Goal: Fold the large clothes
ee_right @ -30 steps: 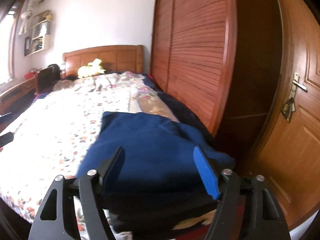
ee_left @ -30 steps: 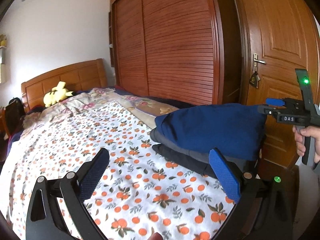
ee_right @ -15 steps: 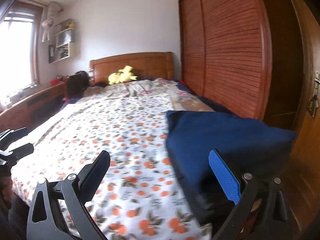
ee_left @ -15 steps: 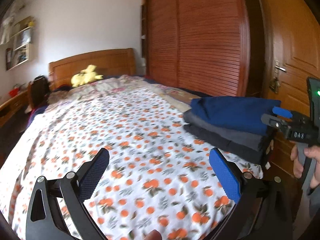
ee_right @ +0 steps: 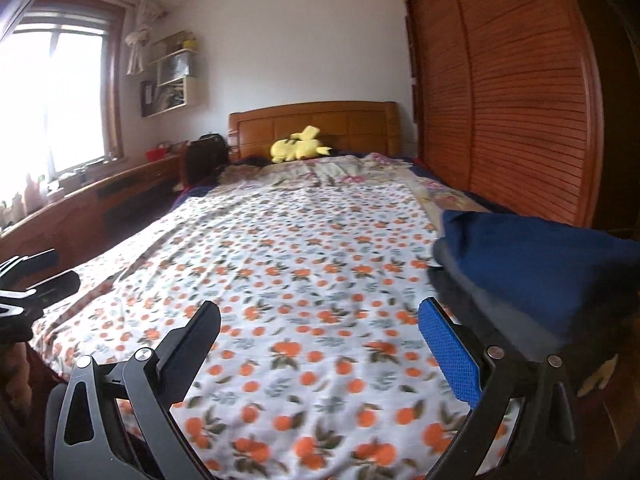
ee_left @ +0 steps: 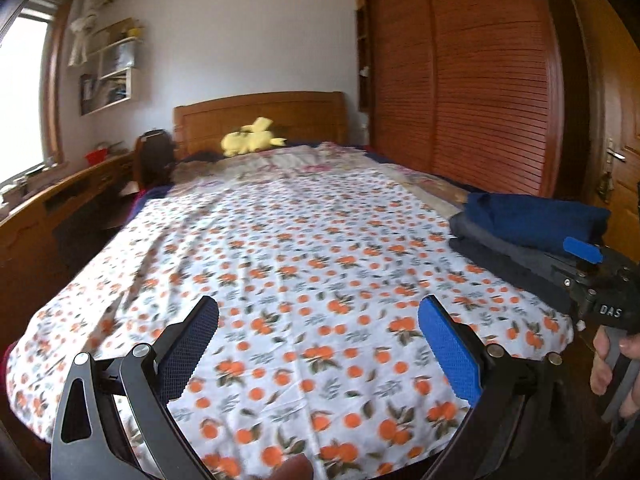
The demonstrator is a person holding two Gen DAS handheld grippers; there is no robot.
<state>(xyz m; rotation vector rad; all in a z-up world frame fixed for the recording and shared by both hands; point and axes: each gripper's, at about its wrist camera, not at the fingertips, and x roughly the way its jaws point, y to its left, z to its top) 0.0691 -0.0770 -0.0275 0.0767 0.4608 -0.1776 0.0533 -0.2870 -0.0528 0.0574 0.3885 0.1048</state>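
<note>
Folded clothes stack (ee_left: 528,236): blue piece atop grey and dark ones, lay at the bed's (ee_left: 304,264) right foot corner. Left tongs (ee_left: 318,344) and right tongs (ee_right: 320,344): spread wide, empty, above the bedspread. No unfolded garment visible; folding judged finished.

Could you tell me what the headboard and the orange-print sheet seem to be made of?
The headboard looks like varnished wood: warm brown panels with a slight sheen. The orange-print sheet looks like thin woven fabric, probably cotton, matte, with soft creases.
</note>
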